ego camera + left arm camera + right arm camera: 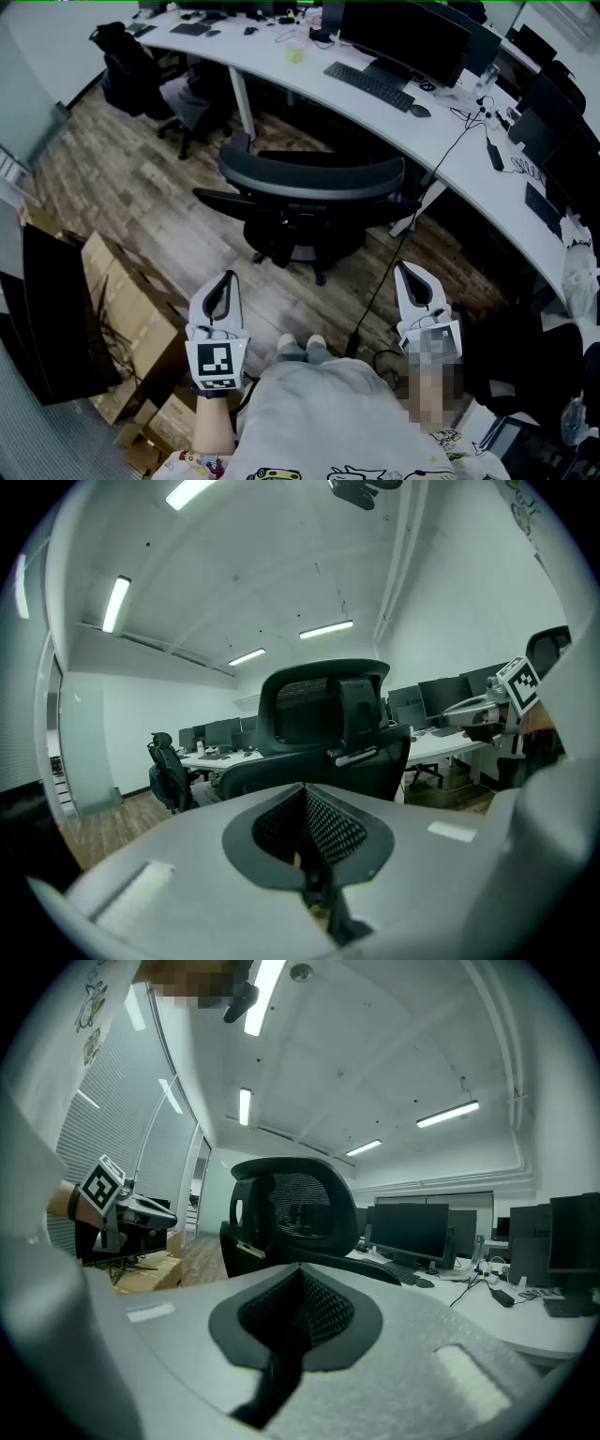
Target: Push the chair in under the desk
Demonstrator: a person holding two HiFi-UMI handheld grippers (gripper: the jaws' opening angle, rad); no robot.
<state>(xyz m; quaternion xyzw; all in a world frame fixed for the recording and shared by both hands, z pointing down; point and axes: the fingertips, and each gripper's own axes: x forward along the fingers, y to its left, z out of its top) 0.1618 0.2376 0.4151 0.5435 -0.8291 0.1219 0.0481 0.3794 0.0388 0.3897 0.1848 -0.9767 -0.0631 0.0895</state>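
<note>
- The left gripper and right gripper are held low, each with jaws pressed together on nothing.
- Cardboard boxes are seen to the left; their contents cannot be told.
- The black office chair is placed ahead, untouched, beside the white desk.

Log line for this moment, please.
stage: pre-contact | chair: out from desk, untouched | left claw: shut, empty | right claw: shut, empty

The wood floor carried a black office chair and cardboard boxes; the white bench held a keyboard and monitors.
</note>
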